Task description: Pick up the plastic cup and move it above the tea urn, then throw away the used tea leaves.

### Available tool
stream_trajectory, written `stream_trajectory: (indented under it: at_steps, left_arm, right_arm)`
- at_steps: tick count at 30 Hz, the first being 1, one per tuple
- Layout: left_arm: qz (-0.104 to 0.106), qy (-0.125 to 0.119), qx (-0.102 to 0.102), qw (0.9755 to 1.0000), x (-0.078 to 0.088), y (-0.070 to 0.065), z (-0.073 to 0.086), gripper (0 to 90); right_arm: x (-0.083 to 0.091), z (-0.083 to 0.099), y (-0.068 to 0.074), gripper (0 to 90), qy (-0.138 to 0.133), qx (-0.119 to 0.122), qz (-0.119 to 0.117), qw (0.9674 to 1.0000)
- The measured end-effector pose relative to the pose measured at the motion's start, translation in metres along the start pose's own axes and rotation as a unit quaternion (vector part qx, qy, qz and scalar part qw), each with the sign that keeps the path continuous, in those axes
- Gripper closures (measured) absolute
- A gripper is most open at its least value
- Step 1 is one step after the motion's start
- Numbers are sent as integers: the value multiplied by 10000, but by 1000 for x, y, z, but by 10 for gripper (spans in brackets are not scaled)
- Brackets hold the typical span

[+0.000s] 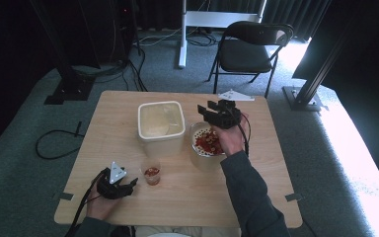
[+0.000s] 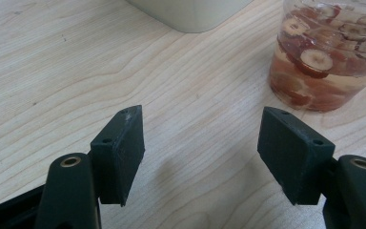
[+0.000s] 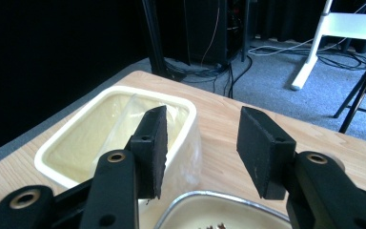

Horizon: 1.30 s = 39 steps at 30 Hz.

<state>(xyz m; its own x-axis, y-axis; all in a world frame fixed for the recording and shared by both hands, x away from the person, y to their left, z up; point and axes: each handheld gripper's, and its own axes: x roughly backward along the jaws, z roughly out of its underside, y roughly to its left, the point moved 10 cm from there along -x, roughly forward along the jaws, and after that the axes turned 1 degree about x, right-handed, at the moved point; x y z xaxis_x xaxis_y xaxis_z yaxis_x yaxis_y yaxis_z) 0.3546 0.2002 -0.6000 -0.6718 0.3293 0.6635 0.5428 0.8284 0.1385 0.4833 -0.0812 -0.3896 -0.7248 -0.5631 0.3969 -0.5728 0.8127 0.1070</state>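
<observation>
While the high view shows red slices in the bowl (image 1: 208, 143), the right gripper (image 3: 202, 138) view crops them.

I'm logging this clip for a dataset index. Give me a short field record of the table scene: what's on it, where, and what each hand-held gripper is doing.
surface: wooden table
small cup: clear, holds red slices in liquid, near front edge
white tub: open, square, mid table
metal bowl: red pieces inside, right of the tub
left hand-held gripper: jaws apart, nothing between them, beside the small cup
right hand-held gripper: jaws apart, nothing between them, above the metal bowl's far rim
background: folding chair
</observation>
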Motion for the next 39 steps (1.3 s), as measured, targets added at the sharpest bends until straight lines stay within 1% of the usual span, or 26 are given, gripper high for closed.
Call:
stream_trajectory:
  at_steps: [4,7,9,13,16,19,21,22,23,24,25,27,28,29,30,31,32,33,35,36,37,39]
  left_arm:
    - [20,-10,8,10000,-1,0,-1,335]
    - [44,-40,3,10000,0,-1,-1,334]
    - [87,-82,3,9999,1,-3,-2,334]
    - [261,-224,26,9994,4,-7,-6,333]
    - [459,-345,2,9984,7,-14,-10,331]
    - [680,-515,-4,9964,10,-23,-16,329]
    - [788,-555,-54,9953,10,-27,-19,327]
    - [788,-555,-54,9953,10,-27,-19,325]
    - [849,-526,-81,9950,8,-29,-20,325]
    - [883,-468,-173,9948,6,-33,-20,325]
    - [883,-468,-173,9948,6,-33,-20,324]
    - [933,-402,-261,9945,2,-37,-19,325]
    - [970,-378,-273,9942,1,-38,-19,325]
    - [1024,-367,-293,9936,0,-40,-20,328]
    - [1076,-346,-298,9931,-2,-41,-20,328]
    - [1076,-346,-298,9931,-2,-41,-20,332]
    - [1194,-318,-322,9918,-6,-44,-21,332]
    - [1256,-312,-313,9911,-8,-46,-21,340]
    - [1326,-287,-329,9902,-12,-48,-23,346]
    - [1367,-269,-326,9897,-14,-50,-23,363]
    - [1398,-232,-369,9892,-16,-52,-23,384]
    - [1372,-202,-448,9893,-19,-55,-24,408]
  right_arm:
    - [5,9,-4,506,55,96,68,9999]
    - [9,16,-6,477,107,112,114,9998]
    - [13,21,-7,444,135,138,185,9996]
    - [26,32,-8,406,123,200,250,9994]
    - [37,40,-7,388,85,221,270,9994]
    - [51,51,0,385,74,330,167,9993]
    - [60,61,7,383,45,444,99,9990]
    - [60,61,7,383,45,444,99,9990]
    - [64,66,9,380,87,492,79,9987]
    - [74,79,17,394,141,581,-24,9982]
    - [74,79,17,394,141,581,-24,9982]
    - [83,92,25,417,149,758,-44,9970]
    - [85,96,27,425,146,795,-63,9967]
    - [89,104,31,445,110,843,-105,9963]
    - [89,104,31,445,110,843,-105,9963]
    - [89,104,31,445,110,843,-105,9963]
    - [91,108,34,452,89,869,-159,9960]
    - [94,119,37,467,26,914,-208,9956]
    - [95,128,40,474,17,901,-290,9955]
    - [94,132,41,477,21,907,-341,9953]
    - [94,137,43,481,44,891,-387,9953]
    - [89,148,46,482,113,886,-524,9946]
